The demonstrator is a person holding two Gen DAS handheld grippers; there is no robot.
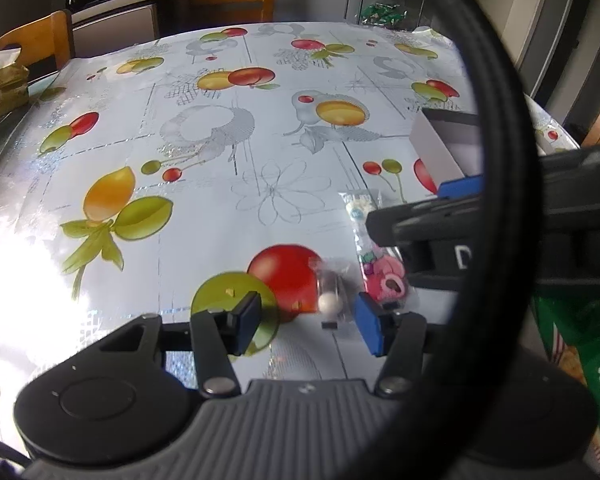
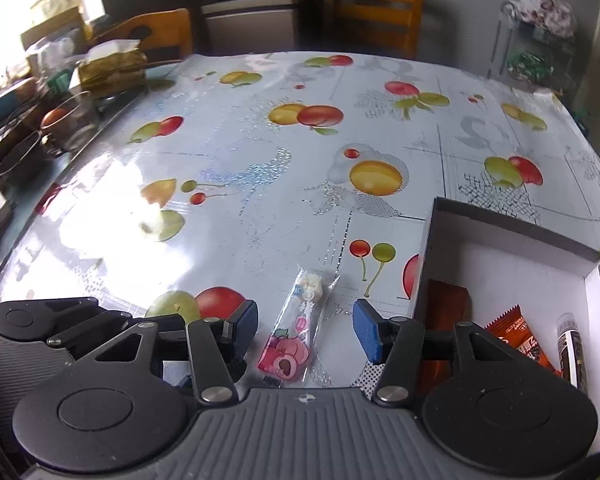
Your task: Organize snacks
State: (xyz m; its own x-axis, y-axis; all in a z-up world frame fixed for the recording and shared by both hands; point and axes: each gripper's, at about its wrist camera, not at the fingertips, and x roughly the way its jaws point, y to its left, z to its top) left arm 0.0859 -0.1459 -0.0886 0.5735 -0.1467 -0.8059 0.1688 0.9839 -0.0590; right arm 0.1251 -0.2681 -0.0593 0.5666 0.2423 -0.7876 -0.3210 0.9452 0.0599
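The pink candy packet (image 2: 291,330) lay flat on the surface (image 2: 260,200), between the right hand-held gripper's (image 2: 305,330) released jaws; closing across its narrow width looked best. Left hand-held gripper (image 1: 306,322) also gaped.

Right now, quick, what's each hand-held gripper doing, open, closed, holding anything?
Left hand-held gripper: open, empty, a small clear-wrapped candy lying between its fingers.
Right hand-held gripper: open, empty, straddling the pink candy packet on the table.
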